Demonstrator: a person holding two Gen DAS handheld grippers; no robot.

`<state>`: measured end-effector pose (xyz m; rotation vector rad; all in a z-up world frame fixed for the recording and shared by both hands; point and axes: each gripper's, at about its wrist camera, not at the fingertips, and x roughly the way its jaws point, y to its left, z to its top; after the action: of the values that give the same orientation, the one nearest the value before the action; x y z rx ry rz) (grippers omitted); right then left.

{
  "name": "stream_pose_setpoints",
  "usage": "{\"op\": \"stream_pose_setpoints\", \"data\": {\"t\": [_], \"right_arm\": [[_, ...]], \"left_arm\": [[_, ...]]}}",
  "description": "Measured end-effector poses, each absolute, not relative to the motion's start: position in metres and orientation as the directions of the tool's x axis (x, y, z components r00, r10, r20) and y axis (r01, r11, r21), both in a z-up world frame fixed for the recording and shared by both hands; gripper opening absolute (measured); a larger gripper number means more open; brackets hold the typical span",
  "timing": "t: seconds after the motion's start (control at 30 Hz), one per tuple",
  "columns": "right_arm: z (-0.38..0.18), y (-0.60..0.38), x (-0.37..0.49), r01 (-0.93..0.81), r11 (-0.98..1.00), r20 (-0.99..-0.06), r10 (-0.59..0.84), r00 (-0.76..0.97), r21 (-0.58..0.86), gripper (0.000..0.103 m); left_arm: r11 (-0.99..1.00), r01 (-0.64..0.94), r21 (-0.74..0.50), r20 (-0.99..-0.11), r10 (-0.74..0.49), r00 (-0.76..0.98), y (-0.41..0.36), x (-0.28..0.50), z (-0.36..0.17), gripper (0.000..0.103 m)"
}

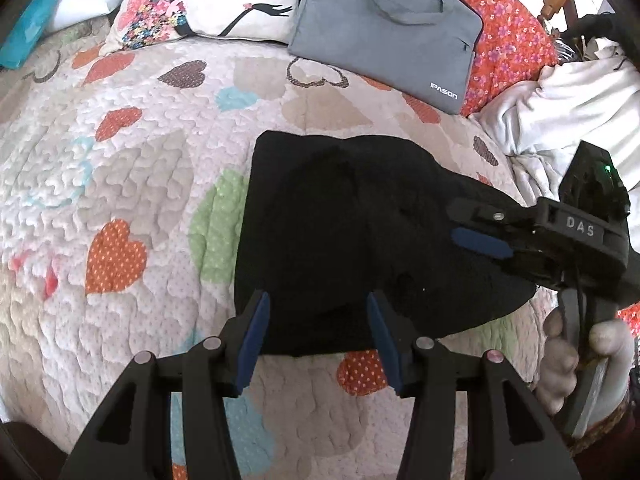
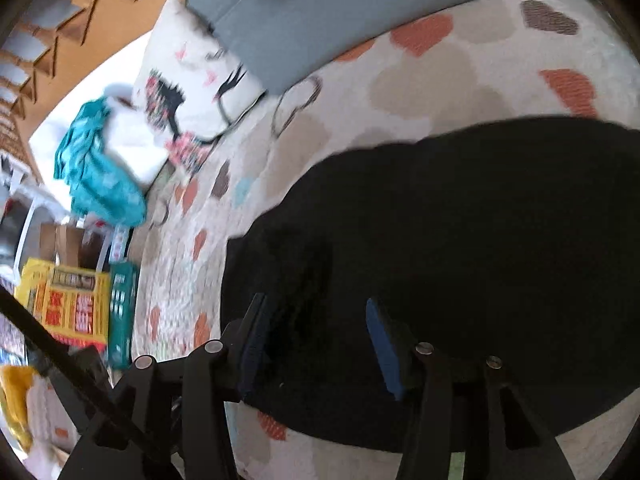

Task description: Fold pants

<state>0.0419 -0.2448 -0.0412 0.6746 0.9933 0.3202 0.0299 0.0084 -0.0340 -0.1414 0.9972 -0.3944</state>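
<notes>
Black pants (image 1: 352, 240) folded into a soft, compact block on a puckered heart-print quilt (image 1: 132, 168)
Left gripper (image 1: 316, 332) gapes wide at their near edge, holding nothing; right gripper (image 2: 314, 344) equally wide over them, empty

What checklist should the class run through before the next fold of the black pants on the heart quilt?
1. Pants lie compact on the quilt: ok.
2. Left gripper jaws open, empty, over the near edge: ok.
3. Right gripper jaws open above the fabric: ok.
4. Grey laptop bag apart from the pants: ok.
5. White garment apart from the pants: ok.
6. Layers aligned underneath: cannot tell; black fabric hides the folds.
</notes>
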Motion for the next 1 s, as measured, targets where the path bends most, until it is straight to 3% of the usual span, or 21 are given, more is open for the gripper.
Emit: {"op": "stream_pose_setpoints", "data": {"t": [0.23,0.27,0.3,0.37,0.43,0.63,0.8,0.9,1.0], "right_arm": [[-0.052,-0.188,0.056,0.011,0.849,-0.761,0.467,0.451,0.528,0.052],[-0.054,-0.183,0.056,0.006,0.863,-0.773,0.448,0.450,0.505,0.036],[-0.054,-0.178,0.055,-0.004,0.878,-0.784,0.429,0.449,0.478,0.027],[-0.051,-0.181,0.052,0.005,0.875,-0.778,0.427,0.462,0.483,0.018],[-0.048,-0.188,0.048,0.025,0.874,-0.775,0.418,0.474,0.486,0.011],[-0.061,-0.224,0.038,0.118,0.867,-0.792,0.377,0.481,0.485,0.004],[-0.050,-0.249,0.021,0.132,0.836,-0.742,0.386,0.549,0.533,0.005],[-0.044,-0.269,0.004,0.167,0.825,-0.723,0.354,0.593,0.540,0.010],[-0.039,-0.294,-0.020,0.222,0.821,-0.697,0.266,0.666,0.525,0.037]], "left_arm": [[0.932,0.223,-0.287,-0.786,-0.362,0.501,0.025,0.021,-0.029,0.049],[0.932,0.217,-0.289,-0.786,-0.361,0.502,0.027,0.021,-0.030,0.049],[0.933,0.212,-0.292,-0.787,-0.360,0.501,0.029,0.021,-0.030,0.049],[0.933,0.206,-0.296,-0.787,-0.360,0.500,0.032,0.022,-0.031,0.049],[0.932,0.205,-0.300,-0.786,-0.363,0.501,0.033,0.022,-0.031,0.049],[0.930,0.195,-0.313,-0.786,-0.369,0.496,0.035,0.023,-0.035,0.049],[0.931,0.206,-0.300,-0.787,-0.364,0.498,0.033,0.022,-0.030,0.049],[0.936,0.247,-0.250,-0.783,-0.345,0.518,0.020,0.020,-0.020,0.050],[0.932,0.303,-0.200,-0.778,-0.339,0.529,0.000,0.021,-0.011,0.051]]}}
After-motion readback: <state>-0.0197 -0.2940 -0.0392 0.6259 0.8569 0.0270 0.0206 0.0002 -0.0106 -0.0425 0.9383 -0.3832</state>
